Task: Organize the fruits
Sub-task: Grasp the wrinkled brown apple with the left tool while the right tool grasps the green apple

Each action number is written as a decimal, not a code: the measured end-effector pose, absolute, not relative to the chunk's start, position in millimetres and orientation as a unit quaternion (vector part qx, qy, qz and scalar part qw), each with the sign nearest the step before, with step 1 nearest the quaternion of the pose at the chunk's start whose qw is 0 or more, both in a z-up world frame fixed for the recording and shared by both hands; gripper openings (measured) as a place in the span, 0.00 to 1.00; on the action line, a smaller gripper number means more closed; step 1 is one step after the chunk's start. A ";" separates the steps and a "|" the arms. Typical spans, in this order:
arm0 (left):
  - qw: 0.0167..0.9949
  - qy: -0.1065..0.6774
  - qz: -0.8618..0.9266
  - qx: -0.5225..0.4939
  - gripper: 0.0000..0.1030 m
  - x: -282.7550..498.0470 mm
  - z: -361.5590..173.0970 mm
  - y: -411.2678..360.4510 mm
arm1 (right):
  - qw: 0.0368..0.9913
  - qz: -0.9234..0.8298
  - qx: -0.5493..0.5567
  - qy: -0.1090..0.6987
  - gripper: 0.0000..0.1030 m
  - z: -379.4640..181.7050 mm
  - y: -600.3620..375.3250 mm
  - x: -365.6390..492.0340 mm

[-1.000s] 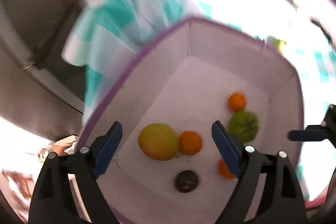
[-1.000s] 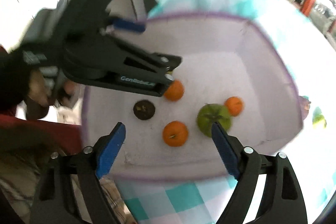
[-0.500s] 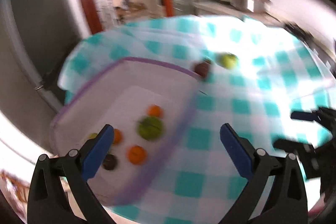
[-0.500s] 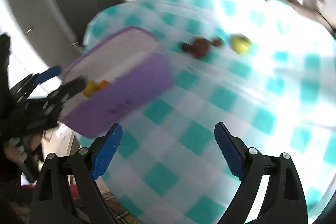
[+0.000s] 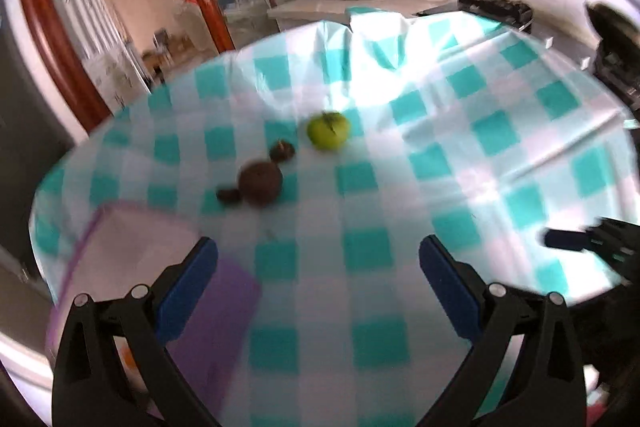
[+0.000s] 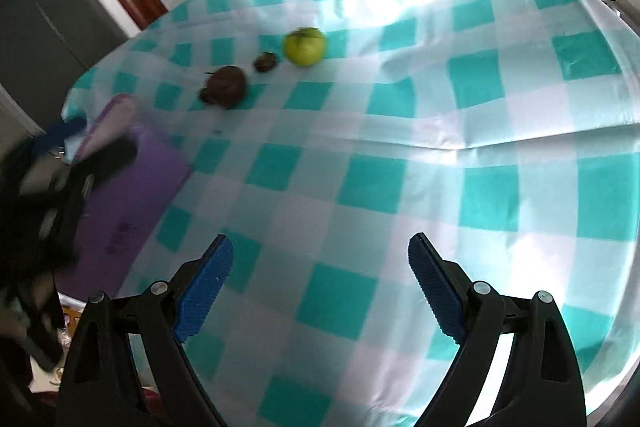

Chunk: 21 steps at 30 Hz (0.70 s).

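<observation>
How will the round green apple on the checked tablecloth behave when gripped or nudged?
The round green apple looks smooth and rounded, so it probably rolls if nudged. It seems firm, likely holding shape between pads, though its glossy skin may slip.

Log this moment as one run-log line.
left gripper: open, empty | right gripper: open, empty | green apple, three brown fruits: on tablecloth | purple bin: left edge

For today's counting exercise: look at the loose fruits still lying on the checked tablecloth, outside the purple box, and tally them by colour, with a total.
Green: 1, the green fruit
Dark brown: 3, the large brown fruit, the small brown piece beside the green one, and the small brown piece at its other side
Total: 4
</observation>
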<state>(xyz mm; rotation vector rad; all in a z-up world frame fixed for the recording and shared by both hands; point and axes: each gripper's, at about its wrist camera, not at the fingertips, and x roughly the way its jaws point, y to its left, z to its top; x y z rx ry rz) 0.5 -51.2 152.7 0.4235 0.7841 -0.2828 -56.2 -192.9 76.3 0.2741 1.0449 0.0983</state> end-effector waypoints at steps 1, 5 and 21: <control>0.887 0.383 -0.126 0.224 0.98 16.1 147.1 -57.7 | 0.854 0.038 0.128 0.503 0.84 73.7 -197.3 -50.9; 0.845 0.463 -0.114 0.242 0.98 104.2 114.8 -78.0 | 0.845 0.012 0.138 0.516 0.84 68.8 -209.3 -29.1; 0.673 0.582 -0.280 0.361 0.89 246.9 27.7 -63.6 | 0.839 0.028 0.086 0.536 0.84 38.9 -145.2 158.5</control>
